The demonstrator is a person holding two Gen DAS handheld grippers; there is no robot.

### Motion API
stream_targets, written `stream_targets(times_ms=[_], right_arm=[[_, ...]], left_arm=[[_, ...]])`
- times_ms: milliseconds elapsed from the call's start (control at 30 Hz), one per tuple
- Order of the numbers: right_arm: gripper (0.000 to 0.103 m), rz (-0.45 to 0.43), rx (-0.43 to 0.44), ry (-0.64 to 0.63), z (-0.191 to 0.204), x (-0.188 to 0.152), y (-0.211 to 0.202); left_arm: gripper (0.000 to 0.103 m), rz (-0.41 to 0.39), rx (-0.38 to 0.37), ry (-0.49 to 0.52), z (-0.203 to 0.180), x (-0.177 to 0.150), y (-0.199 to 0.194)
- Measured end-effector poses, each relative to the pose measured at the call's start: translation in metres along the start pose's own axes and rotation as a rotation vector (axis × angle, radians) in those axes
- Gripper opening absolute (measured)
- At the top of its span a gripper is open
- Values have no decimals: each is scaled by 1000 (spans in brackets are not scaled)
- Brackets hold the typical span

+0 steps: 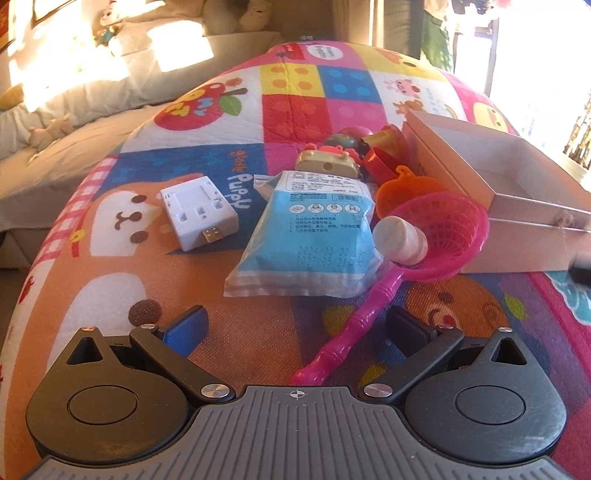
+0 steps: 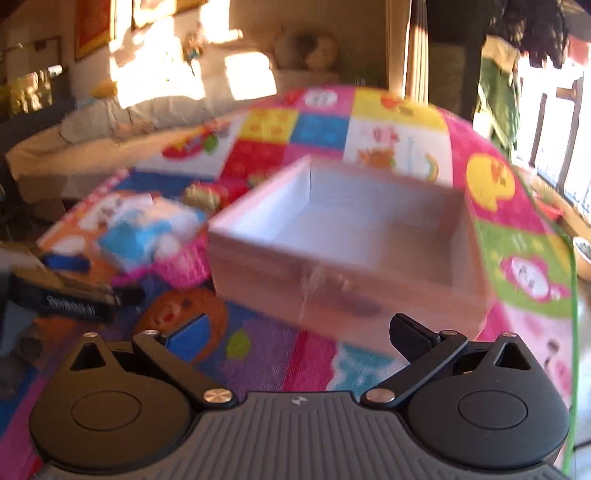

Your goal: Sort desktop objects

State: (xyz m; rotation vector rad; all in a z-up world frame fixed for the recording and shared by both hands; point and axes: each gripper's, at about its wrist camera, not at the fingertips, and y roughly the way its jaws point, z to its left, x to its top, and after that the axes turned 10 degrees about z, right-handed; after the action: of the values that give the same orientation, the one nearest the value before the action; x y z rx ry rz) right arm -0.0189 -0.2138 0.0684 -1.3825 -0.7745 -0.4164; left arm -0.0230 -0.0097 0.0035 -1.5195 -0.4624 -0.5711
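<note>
Sunlit sofa [image 1: 74, 122] with plush toys [image 1: 107, 26], framed pictures [image 2: 92, 26], bright window [image 2: 554, 110]

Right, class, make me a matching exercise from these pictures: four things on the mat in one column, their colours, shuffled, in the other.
Things:
1. strainer scoop
2. charger block
3. sealed packet
4. small funnel

Colours:
A. orange
B. white
C. pink
D. light blue

Pairs: 1-C, 2-B, 3-D, 4-A
</note>
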Motion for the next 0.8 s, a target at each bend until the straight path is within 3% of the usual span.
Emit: stream_targets(times_ms=[167,233,367,500,600,800], right_arm=[[103,-7,-69,126,-26,16,10],[103,-21,-93,112,-29,21,23],[103,-34,-54,81,-22,32,34],[103,-40,88,-60,17,28,25],[103,-35,106,-188,49,21,24],[103,-91,135,-294,83,29,18]], left_arm=[[103,-1,-18,5,2,-1,-1],[103,-6,-29,16,4,-3,-4],[103,-30,-41,41,11,-10,-14],[103,-118,63,46,20,-8,-21],[103,-154,142,14,35,2,-25],[103,-205,102,-35,68,12,-46]])
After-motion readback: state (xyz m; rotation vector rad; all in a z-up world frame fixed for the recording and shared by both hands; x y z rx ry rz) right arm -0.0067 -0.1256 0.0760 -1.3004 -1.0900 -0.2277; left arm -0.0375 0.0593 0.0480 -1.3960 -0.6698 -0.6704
